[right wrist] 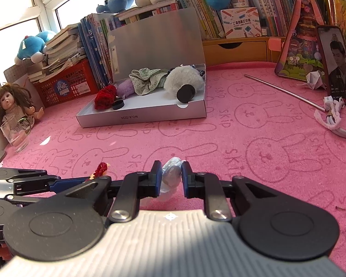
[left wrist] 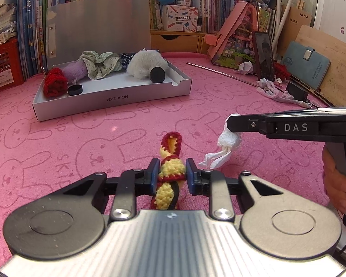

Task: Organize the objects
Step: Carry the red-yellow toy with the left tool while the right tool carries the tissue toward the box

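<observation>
Left wrist view gives me the pink bunny-print mat first, with the open white box near its far edge, already holding scrunchies. Nearer, my left gripper pinches a yellow-and-red crocheted piece, and my right gripper is clamped on a crumpled white tissue.

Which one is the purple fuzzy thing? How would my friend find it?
Find the open white box on the pink bunny mat. Along its back wall lies the purple fuzzy thing, between a red knitted bundle and a green checked scrunchie. Nothing else there is lilac.
</observation>
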The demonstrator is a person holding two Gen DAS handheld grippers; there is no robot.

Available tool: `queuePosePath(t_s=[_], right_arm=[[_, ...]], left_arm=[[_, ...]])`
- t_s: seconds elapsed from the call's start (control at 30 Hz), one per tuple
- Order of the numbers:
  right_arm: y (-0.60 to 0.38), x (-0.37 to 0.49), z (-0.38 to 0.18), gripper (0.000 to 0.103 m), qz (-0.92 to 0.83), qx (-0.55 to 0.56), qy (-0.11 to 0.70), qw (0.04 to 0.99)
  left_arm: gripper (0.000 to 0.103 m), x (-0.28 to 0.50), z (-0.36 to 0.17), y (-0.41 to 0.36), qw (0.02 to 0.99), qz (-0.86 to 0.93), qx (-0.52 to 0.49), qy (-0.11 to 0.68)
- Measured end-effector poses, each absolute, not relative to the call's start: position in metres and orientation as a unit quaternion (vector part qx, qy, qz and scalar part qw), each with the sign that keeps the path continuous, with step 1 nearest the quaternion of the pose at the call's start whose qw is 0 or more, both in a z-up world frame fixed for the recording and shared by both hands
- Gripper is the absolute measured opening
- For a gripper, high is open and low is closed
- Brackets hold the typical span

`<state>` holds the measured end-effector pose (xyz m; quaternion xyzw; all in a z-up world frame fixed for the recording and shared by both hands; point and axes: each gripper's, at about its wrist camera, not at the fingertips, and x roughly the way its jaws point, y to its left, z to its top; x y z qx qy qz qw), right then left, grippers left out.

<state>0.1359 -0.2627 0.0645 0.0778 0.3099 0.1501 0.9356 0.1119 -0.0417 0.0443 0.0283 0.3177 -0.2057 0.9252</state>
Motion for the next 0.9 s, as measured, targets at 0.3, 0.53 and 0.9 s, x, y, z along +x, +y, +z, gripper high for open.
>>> queuePosePath(t_s=[0.3,0.53,0.9], right_arm=[[-0.260,0.147,0.077,0.022,0.153,0.081,0.297,0.939],[-0.256,0.164,0.086,0.022,0.154,0.084,0.285,0.942],[-0.248,0.198,0.100,0.022,0.154,0.089,0.279,0.944]], left_arm=[[0.029,0.135,0.064,-0.029,0.936,-0.174,0.030,0.304],[0.029,0.158,0.074,-0.020,0.943,-0.150,0.025,0.297],[0.029,0.192,0.082,-0.012,0.949,-0.121,0.011,0.290]])
